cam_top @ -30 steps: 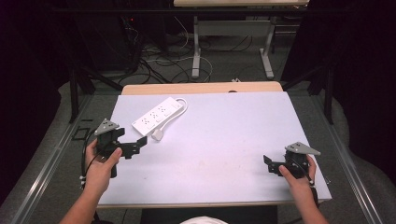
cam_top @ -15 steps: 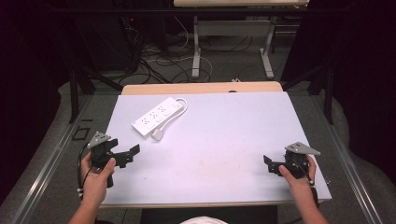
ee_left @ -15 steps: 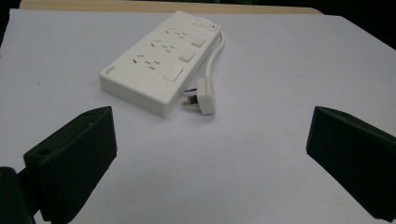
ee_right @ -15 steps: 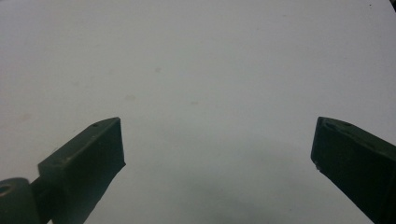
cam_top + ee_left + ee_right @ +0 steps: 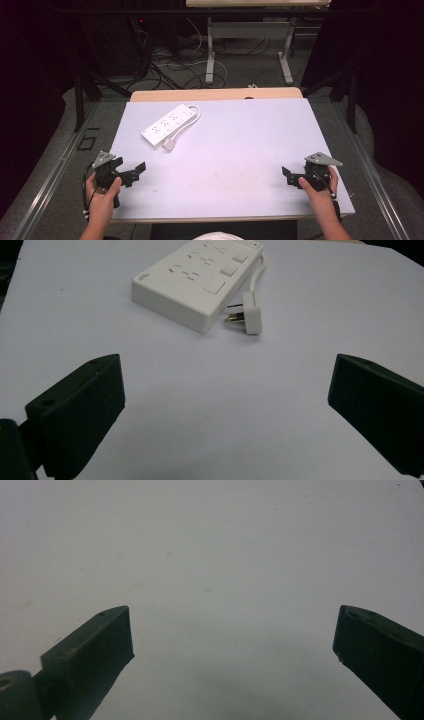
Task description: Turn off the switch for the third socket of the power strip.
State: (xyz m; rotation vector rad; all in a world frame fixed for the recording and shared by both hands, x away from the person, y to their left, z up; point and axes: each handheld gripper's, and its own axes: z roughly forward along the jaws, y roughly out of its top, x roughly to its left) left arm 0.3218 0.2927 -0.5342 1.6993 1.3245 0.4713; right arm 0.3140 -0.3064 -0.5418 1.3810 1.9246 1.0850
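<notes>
high view overhead, gripper views low, sharing table (image 5: 240, 150)

Materials/finish – table setup, plastic & matt surfaces

Table top (image 5: 240, 150): pale matt sheet, smooth, w/ faint specks & smudges; bare wood-look strip (image 5: 215, 94) along far edge. Power strip (image 5: 195, 277): white plastic, smooth, slight sheen; its cord (image 5: 257, 270) white, smooth; plug (image 5: 250, 312) white plastic w/ brassy metal pins. Left gripper (image 5: 225, 405): jaws black, matt, look like hard plastic, screw holes in one. Right gripper (image 5: 232, 650): jaws same black matt finish, edges a bit worn. Grey plate on each gripper (image 5: 324, 159): flat, dull, metal-look. Floor (image 5: 65, 145): grey, rough, carpet-like; metal rail alongside, dull.
</notes>
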